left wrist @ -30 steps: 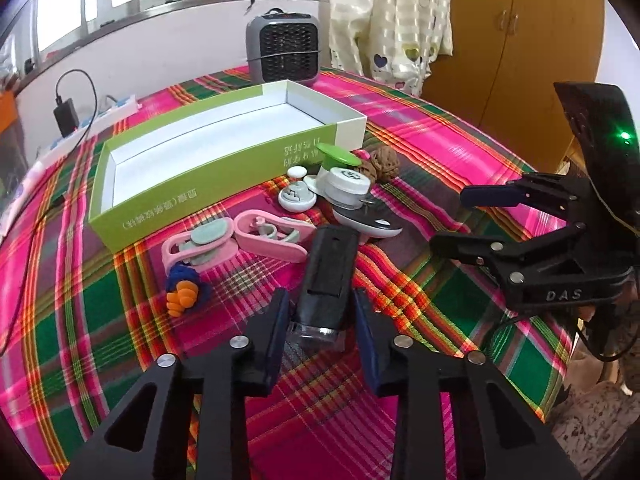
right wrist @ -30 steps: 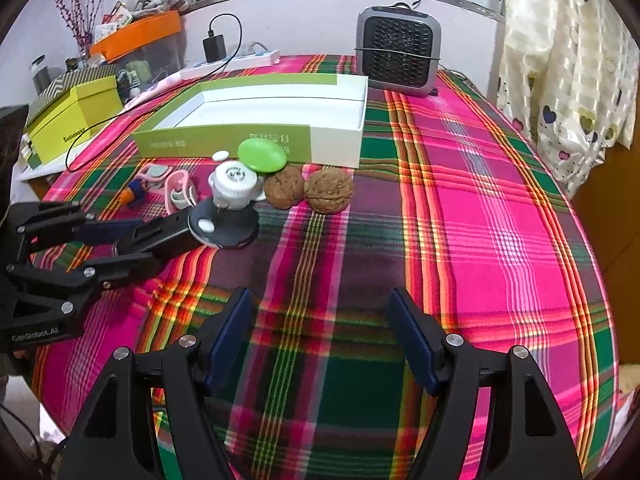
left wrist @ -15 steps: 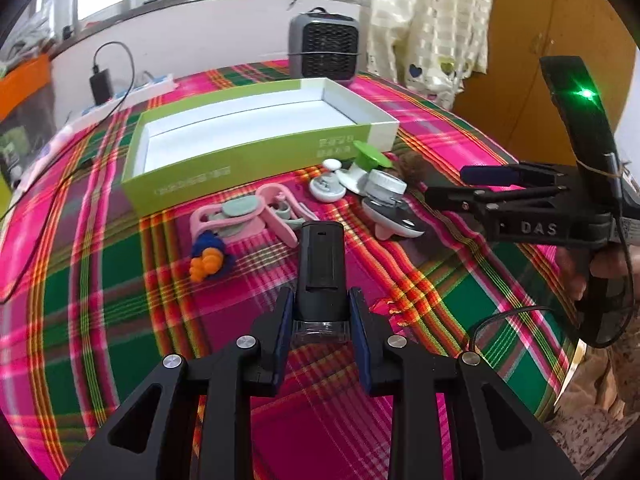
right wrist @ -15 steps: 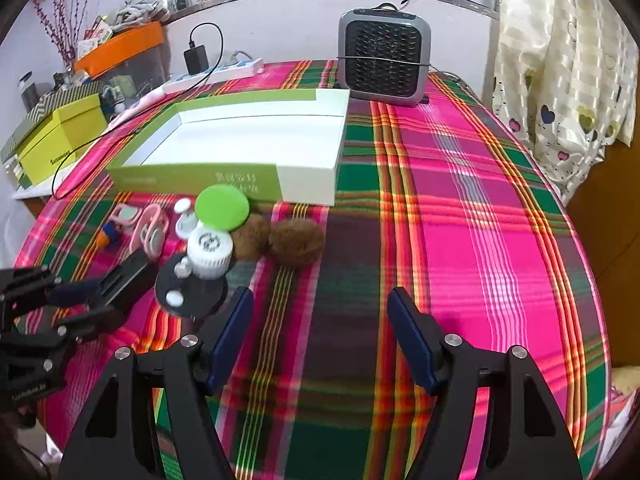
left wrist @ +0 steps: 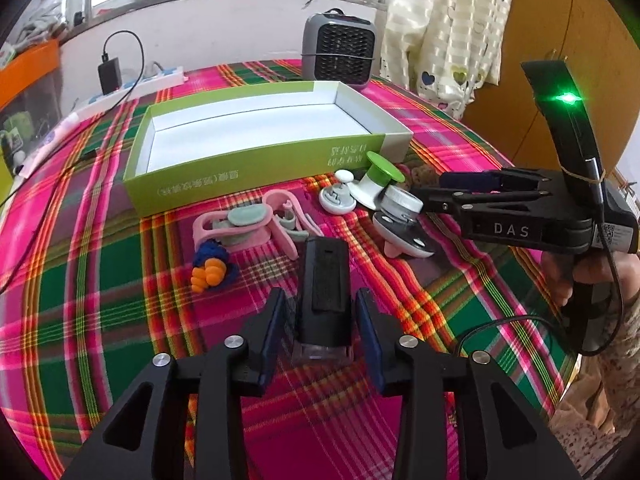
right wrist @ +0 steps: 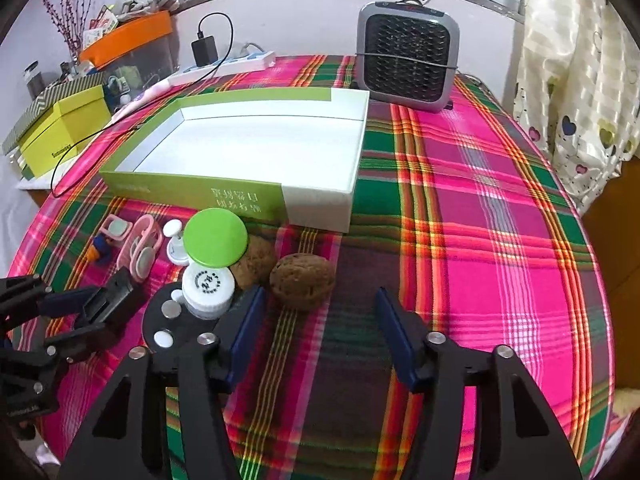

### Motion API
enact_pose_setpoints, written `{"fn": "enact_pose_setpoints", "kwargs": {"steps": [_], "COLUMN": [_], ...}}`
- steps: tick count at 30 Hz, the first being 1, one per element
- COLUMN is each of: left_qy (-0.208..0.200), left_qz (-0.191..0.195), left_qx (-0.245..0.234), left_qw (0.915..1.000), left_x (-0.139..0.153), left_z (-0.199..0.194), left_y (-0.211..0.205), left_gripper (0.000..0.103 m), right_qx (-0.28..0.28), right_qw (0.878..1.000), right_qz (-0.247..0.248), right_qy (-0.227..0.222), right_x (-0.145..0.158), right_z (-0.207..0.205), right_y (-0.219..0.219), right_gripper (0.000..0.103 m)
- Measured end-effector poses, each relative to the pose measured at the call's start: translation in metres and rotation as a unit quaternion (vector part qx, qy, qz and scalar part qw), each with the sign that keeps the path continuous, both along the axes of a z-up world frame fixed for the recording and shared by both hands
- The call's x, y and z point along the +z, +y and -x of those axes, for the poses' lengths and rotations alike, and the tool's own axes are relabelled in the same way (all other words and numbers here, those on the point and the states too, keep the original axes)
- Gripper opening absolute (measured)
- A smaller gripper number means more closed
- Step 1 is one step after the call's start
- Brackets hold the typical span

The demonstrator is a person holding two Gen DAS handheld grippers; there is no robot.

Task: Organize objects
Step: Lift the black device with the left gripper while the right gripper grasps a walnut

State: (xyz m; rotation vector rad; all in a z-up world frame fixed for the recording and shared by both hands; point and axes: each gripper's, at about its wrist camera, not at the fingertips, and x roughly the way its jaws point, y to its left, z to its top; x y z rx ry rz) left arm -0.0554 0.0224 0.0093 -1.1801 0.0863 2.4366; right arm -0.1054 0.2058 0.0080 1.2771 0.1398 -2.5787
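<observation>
A black rectangular device [left wrist: 324,276] lies on the plaid cloth between the fingers of my left gripper [left wrist: 320,308]. Its jaws are opening, and a gap shows on both sides of the device. My right gripper [right wrist: 319,304] points down at a brown walnut [right wrist: 302,282] lying just ahead of its tips. Its jaws are closing and the pads do not touch the walnut. A second walnut [right wrist: 254,262] sits to the left, beside a green lid [right wrist: 216,236], a white-capped jar [right wrist: 208,288] and a black disc [right wrist: 168,328]. The green-and-white box [right wrist: 192,192] stands open and empty behind them.
Pink clips [left wrist: 236,228], a blue-orange toy [left wrist: 210,268] and a white knob [left wrist: 338,200] lie in front of the box. A grey heater [right wrist: 406,64] and a power strip [right wrist: 224,66] stand at the table's far edge. A yellow box [right wrist: 60,132] stands off to the left.
My left jaws squeezed the black device and have now parted from it; that view rolled level. My right gripper moved in on the walnuts and its jaws narrowed.
</observation>
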Motion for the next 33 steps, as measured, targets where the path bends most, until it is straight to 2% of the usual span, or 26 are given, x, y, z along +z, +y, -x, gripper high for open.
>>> {"fn": "enact_pose_setpoints", "kwargs": {"steps": [1, 5, 10, 14, 17, 33], "left_qy": [0.0, 0.002, 0.004, 0.008, 0.008, 0.007], "left_qz": [0.001, 0.006, 0.009, 0.017, 0.017, 0.018], "left_qx": [0.001, 0.002, 0.007, 0.007, 0.01, 0.016], "left_qw": [1.0, 1.0, 0.9999, 0.9998, 0.9998, 0.9997], "left_x": [0.0, 0.001, 0.001, 0.0, 0.0, 0.001], "left_z": [0.0, 0.003, 0.007, 0.007, 0.009, 0.007], "left_y": [0.0, 0.003, 0.005, 0.006, 0.005, 0.006], "left_gripper": [0.035, 0.035, 0.035, 0.032, 0.026, 0.025], "right_qx": [0.002, 0.004, 0.0, 0.002, 0.002, -0.005], "right_qw": [1.0, 1.0, 1.0, 1.0, 1.0, 1.0], "right_qz": [0.003, 0.003, 0.005, 0.004, 0.004, 0.012], "right_qy": [-0.001, 0.0, 0.003, 0.004, 0.005, 0.009], "right_x": [0.0, 0.001, 0.001, 0.001, 0.001, 0.003], "right_z": [0.001, 0.002, 0.003, 0.003, 0.002, -0.007], "right_y": [0.0, -0.002, -0.002, -0.001, -0.001, 0.002], "right_gripper": [0.047, 0.044, 0.033, 0.032, 0.031, 0.03]}}
